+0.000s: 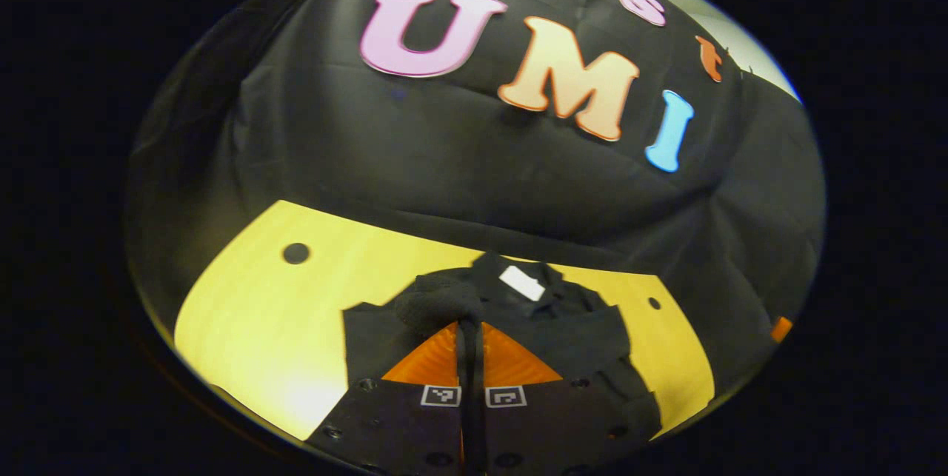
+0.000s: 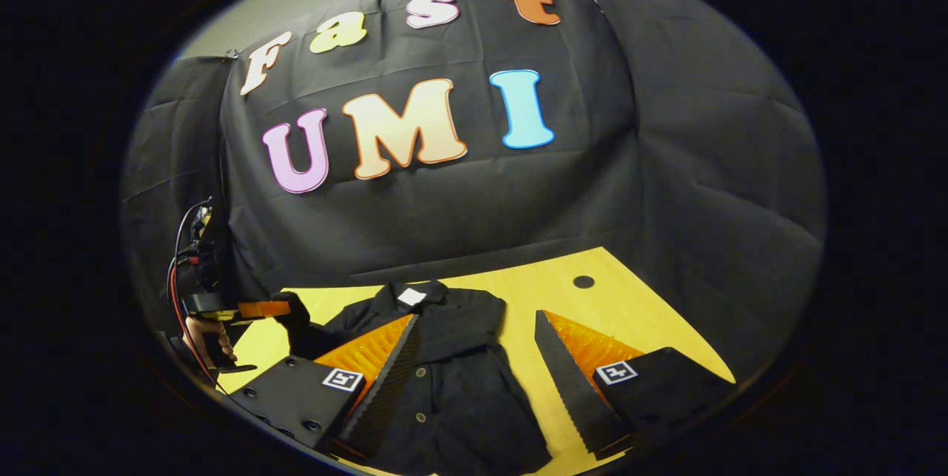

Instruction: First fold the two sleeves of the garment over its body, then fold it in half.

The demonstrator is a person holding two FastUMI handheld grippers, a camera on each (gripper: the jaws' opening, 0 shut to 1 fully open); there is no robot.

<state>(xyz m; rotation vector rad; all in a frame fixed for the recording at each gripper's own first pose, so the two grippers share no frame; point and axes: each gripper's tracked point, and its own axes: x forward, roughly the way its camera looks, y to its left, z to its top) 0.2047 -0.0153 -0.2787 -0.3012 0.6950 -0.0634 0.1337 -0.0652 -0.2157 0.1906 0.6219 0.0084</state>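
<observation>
While the left gripper point(image 1: 471, 335) was pinching a fold of dark cloth between its pressed-together fingers, the sleeve point(image 1: 437, 302) stood bunched just ahead of the tips, lifted clear of the table point(image 1: 259, 313). This grip was judged consistent with carrying a sleeve across the body of the shirt point(image 1: 563, 328), the first step of the task. The shirt lay on the yellow table near the back edge, collar and white neck tag point(image 1: 522, 283) pointing toward the booth wall.

The right gripper point(image 2: 474, 346) was spread wide, holding nothing, and hung over the shirt's right-hand half with one finger above the cloth and the other above bare table. This was judged a waiting position beside the second sleeve; contact with the cloth could not be confirmed.

The right gripper view supplied what the left one lacked: the left gripper seen from outside point(image 2: 278, 311), with the hand point(image 2: 207, 339) holding it and its cable, the sleeve raised from the shirt's far side, and the buttoned front point(image 2: 429, 402) lying flat down to the hem. The left gripper view supplied the close evidence of the pinch itself and the table's dark round hole point(image 1: 295, 253).

The half-fold was judged not yet begun.
</observation>
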